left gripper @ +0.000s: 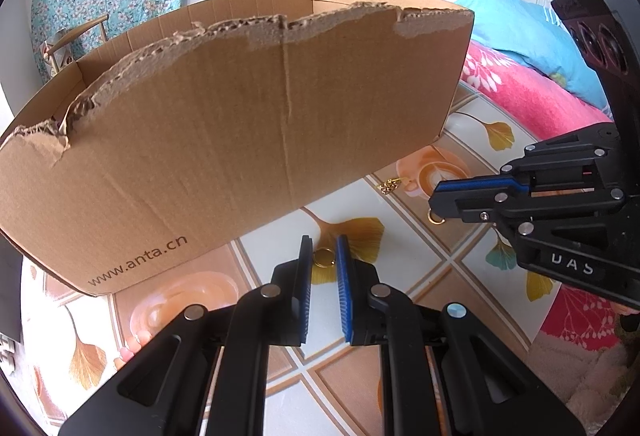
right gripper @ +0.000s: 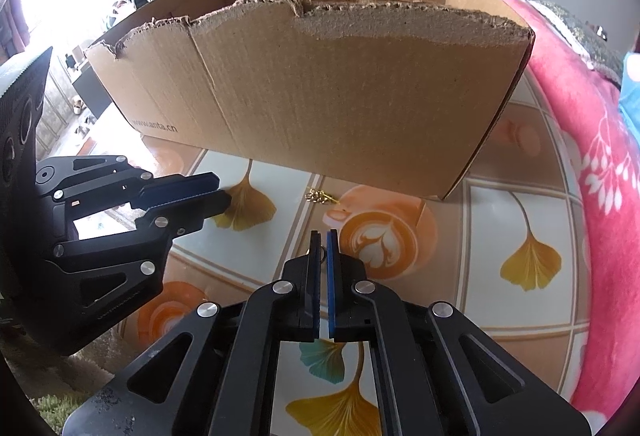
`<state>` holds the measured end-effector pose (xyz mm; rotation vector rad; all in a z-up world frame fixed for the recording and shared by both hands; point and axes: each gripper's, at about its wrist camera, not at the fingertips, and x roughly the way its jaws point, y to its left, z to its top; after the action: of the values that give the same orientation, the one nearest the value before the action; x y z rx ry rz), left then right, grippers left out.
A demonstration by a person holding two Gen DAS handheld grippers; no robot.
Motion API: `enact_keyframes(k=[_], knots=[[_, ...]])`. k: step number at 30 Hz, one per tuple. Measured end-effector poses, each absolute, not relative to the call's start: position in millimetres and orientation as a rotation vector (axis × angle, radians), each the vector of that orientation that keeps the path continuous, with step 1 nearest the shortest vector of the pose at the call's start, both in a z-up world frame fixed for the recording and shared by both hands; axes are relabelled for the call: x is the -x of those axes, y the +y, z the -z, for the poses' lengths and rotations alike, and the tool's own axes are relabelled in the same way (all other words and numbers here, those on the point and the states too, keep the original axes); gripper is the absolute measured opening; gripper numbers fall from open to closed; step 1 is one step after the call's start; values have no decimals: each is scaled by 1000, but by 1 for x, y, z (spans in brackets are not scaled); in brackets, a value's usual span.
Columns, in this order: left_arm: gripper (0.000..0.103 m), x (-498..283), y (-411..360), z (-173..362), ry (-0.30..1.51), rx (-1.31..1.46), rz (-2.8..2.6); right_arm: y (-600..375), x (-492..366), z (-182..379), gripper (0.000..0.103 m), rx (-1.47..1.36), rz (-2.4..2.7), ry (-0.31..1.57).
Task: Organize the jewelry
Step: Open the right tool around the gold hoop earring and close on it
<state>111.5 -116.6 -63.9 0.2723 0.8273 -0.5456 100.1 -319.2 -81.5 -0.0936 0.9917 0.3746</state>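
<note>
Half the ring [right gripper: 321,251] between jaws

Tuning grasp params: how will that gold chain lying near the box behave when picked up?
The gold chain lies bunched in a small heap on the tablecloth, so it is probably floppy and will dangle. Its fine links suggest it is light and may slip from the pads.

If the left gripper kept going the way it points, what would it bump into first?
Probably the gold ring between the left gripper's fingertips, then the patterned tablecloth. The cardboard box stands further back.
</note>
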Motion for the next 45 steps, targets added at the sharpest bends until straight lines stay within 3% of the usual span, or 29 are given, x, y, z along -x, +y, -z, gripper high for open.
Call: enact_keyframes(k=[5,7,9,17,22,35,37,45], knots=[[12,-111,-116,64,830,-272,543,-324,-102,80,6,47,-395,1005],[12,-112,-116,64,831,-272,542,-324,-102,78,21,38,-406,1001],[12,-111,-116,64,831,-271,542,-323,-100,75,23,51,-409,993],[12,-111,-116,64,830,-272,543,-309,-97,82,22,126,-394,1004],[12,-110,-115,64,830,-271,543,-299,-94,82,12,179,-390,992],[12,-110,-115,65,830,-269,543,-305,-93,84,8,154,-389,988],[12,-110,-115,64,829,-268,543,-307,-92,81,3,152,-390,986],[12,-109,-116,63,827,-269,543,-313,-91,77,6,120,-410,1003]])
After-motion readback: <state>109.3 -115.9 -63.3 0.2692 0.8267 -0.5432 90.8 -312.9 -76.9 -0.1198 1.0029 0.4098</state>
